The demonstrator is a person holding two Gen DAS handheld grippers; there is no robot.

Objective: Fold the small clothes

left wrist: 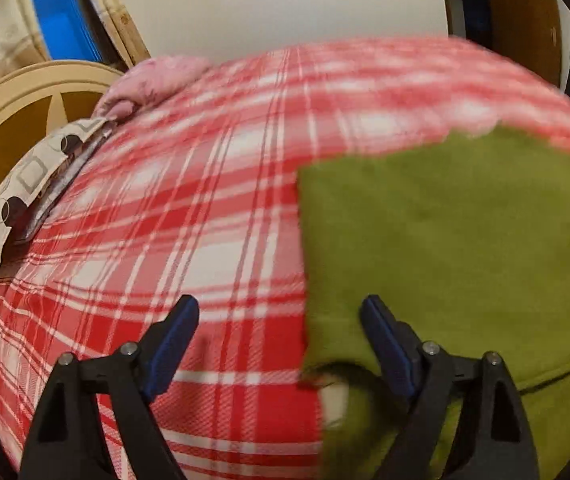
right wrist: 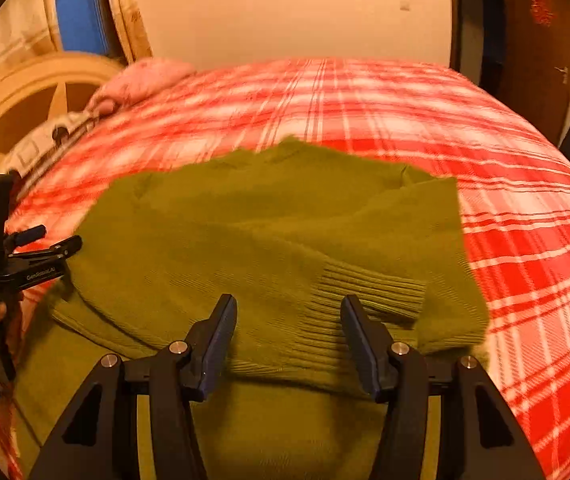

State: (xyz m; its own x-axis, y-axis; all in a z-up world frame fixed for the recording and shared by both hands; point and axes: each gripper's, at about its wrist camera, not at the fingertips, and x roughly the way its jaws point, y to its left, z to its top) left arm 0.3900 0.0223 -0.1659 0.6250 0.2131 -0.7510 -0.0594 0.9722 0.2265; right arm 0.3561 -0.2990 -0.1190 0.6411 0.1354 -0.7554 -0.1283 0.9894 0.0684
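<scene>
The green sweater point(right wrist: 269, 240) lies folded on the plaid bed cover point(right wrist: 525, 220), centre of the right wrist view. Both the left gripper point(left wrist: 281, 320) and right gripper point(right wrist: 289, 320) stand open, holding nothing. For the next fold, it seems best to grasp the ribbed sleeve cuff point(right wrist: 369, 288) at its edge and keep the layers flat.

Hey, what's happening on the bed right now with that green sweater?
A person holding a gripper in each hand is folding a green sweater on a bed with a red plaid blanket. The sweater lies partly folded, a ribbed cuff across its front. Both the left gripper and the right gripper are open above it, gripping nothing.
</scene>
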